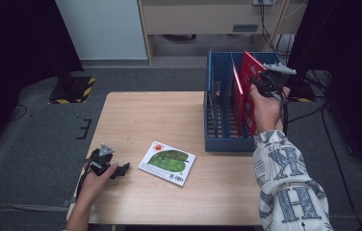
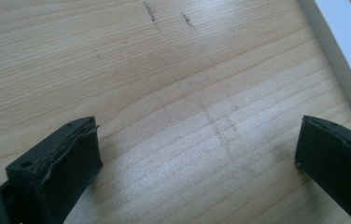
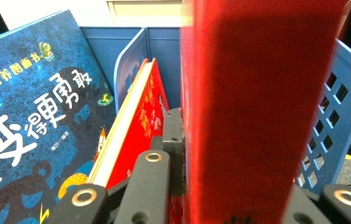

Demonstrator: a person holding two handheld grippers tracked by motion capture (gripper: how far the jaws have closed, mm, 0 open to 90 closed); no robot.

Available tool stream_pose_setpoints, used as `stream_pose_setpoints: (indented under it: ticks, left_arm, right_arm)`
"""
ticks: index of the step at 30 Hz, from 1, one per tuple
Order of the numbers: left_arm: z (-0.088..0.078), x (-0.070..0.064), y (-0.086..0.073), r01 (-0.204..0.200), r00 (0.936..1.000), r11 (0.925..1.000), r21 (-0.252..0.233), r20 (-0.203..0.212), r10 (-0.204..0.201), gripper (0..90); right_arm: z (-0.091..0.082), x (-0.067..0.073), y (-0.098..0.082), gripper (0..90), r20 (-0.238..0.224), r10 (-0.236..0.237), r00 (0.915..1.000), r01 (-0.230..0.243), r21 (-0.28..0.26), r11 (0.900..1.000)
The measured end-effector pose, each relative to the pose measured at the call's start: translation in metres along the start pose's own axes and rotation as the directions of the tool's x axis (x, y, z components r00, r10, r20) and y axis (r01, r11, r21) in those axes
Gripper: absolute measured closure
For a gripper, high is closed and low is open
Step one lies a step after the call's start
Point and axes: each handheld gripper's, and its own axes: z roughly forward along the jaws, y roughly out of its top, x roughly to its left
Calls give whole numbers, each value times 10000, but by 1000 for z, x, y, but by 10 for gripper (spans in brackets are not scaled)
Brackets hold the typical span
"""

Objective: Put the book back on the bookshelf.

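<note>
My right gripper is shut on the top edge of a red book, which stands upright in the right compartment of a blue slotted rack. In the right gripper view this red book rises between the jaws, with a second red book leaning beside it and a dark blue book further left. My left gripper rests low over the table's near left, open with nothing between its fingers. To its right a white picture book with a green leaf lies flat.
The wooden table has bare room at its left and middle. The rack's perforated blue wall stands close on the right of the held book. The picture book's thick edge lies just beyond my left jaws. Grey floor surrounds the table.
</note>
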Motion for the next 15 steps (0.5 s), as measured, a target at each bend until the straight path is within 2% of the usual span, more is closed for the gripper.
stream_pose_setpoints:
  ticks: [6,15]
  left_arm:
    - [0,0,0,30,10000,10000,-30,5,-30,0]
    - [0,0,0,-2,10000,10000,-7,7,2,0]
  right_arm:
    - [5,-1,-1,791,109,156,9998,-156,13,9999]
    - [10,4,-5,790,182,50,9998,-51,49,10000]
